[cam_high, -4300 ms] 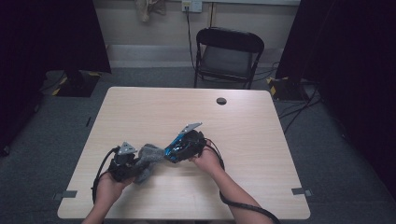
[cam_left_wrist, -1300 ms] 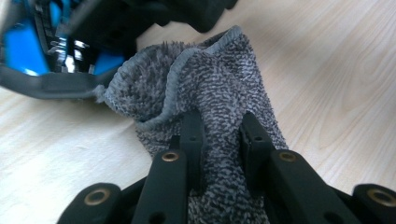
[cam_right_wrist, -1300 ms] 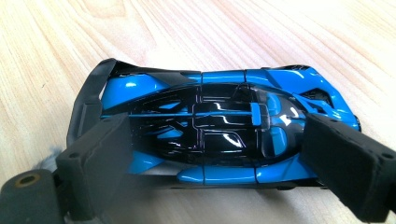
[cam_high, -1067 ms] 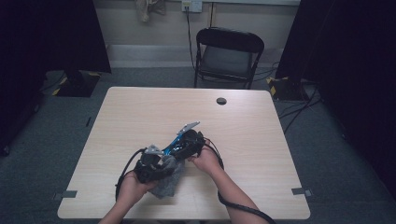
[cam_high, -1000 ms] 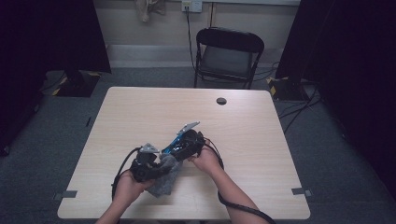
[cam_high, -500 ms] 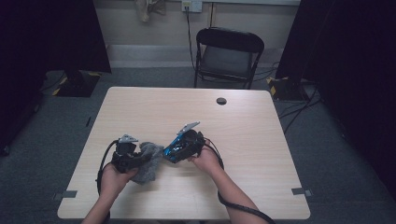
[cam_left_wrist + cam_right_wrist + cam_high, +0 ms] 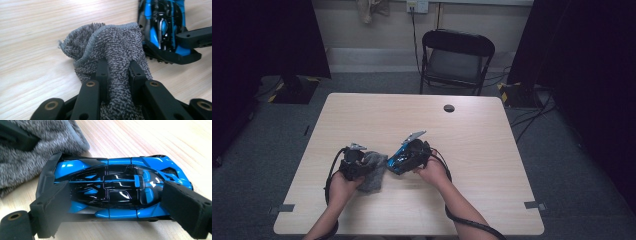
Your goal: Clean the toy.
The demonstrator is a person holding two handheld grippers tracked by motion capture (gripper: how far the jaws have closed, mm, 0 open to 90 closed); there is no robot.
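1. My left tongs (image 7: 117, 75) are clamped on a bunched fold of grey terry cloth (image 7: 110, 47), which drapes onto the table (image 7: 482, 130) just beside the car.
2. My right tongs (image 7: 112, 206) grip a blue-and-black toy sports car (image 7: 112, 187) nose to tail, its wheels low over the wood near the table's middle.
3. The step in hand looks like wiping the car. To do it well, I keep the right grip steady and bring the cloth's loose edge, not the hard jaws, onto the bodywork.
4. Short, light strokes seem safest, so the car does not twist in the pads.
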